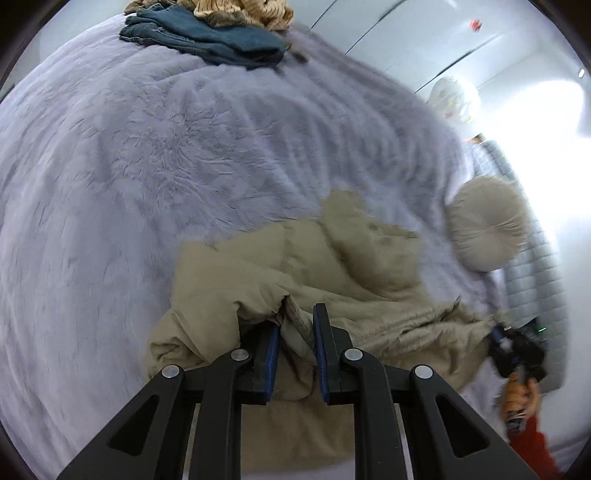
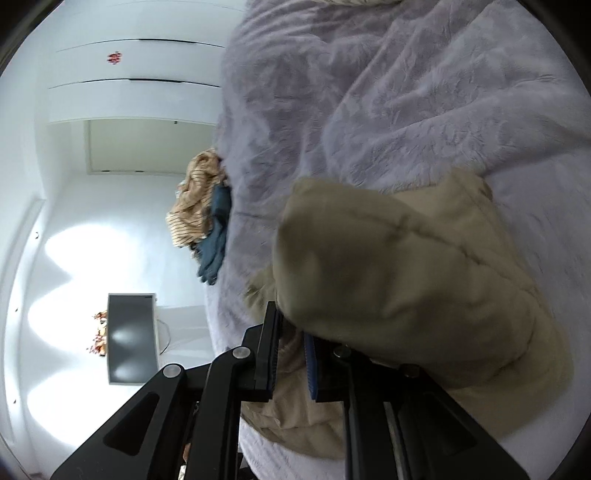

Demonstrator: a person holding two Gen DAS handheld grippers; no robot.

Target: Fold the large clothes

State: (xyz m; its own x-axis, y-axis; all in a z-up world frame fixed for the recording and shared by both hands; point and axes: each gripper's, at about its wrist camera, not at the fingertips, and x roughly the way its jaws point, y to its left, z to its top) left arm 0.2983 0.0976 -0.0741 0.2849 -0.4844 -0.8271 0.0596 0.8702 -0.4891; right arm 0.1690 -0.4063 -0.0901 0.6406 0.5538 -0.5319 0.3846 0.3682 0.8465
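A bulky khaki padded jacket lies bunched on a lilac fluffy blanket covering a bed. My left gripper is shut on a fold of the jacket's edge, fabric pinched between its blue pads. In the left wrist view the right gripper shows at the jacket's far right end, held by a hand in a red sleeve. In the right wrist view the right gripper is shut on the jacket, whose puffed bulk drapes over its right finger and hides that fingertip.
A folded dark teal garment and a tan striped garment lie at the bed's far end. A round beige cushion and a quilted grey cover sit at the bed's right side. White wardrobe doors and a dark screen stand beyond.
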